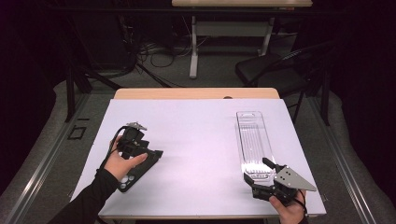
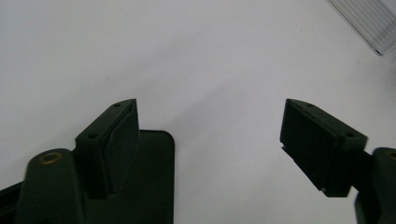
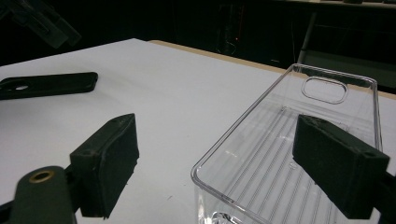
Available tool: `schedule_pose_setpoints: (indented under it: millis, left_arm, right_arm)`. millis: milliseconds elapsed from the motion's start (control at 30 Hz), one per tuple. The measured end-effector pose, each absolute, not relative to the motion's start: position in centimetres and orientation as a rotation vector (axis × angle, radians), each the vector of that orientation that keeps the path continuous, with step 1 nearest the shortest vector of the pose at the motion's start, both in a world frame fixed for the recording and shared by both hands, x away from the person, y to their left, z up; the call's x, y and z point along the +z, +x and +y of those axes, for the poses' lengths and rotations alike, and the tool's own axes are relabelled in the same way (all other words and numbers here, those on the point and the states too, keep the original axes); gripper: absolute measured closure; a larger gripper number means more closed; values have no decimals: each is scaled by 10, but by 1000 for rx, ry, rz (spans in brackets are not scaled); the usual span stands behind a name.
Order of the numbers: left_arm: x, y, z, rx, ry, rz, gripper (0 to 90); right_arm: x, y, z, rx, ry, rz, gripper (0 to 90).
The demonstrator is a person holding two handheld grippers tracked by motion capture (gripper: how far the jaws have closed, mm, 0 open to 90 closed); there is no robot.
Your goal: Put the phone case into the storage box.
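my right gripper (image 1: 261,173), jaws wide and empty, straddles the near corner of the long clear ribbed plastic tray (image 1: 252,140); left of the tray, my open, empty left gripper (image 1: 140,148) hovers over the flat black phone case (image 1: 138,169), so i'd close squarely on the wall.

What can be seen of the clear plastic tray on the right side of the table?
The clear tray is a long, narrow, transparent bin that looks like hard plastic, with a ribbed floor, rounded corners and a handle cutout in its far end wall. It stands upright and empty on the white table, lengthwise away from the person. The right tool, jaws open, straddles its near left corner; contact cannot be confirmed.
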State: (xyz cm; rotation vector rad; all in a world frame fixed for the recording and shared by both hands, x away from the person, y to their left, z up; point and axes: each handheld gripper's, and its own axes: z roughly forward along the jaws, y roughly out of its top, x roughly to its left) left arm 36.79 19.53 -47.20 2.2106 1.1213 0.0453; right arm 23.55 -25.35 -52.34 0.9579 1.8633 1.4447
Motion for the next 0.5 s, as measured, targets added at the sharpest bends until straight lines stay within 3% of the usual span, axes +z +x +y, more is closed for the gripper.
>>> schedule_pose_setpoints:
  millis: [500]
  left_arm:
    - [-468,365,207,32,2182,1138,123]
  right_arm:
    - [-524,236,-253,1447,964,1866,140]
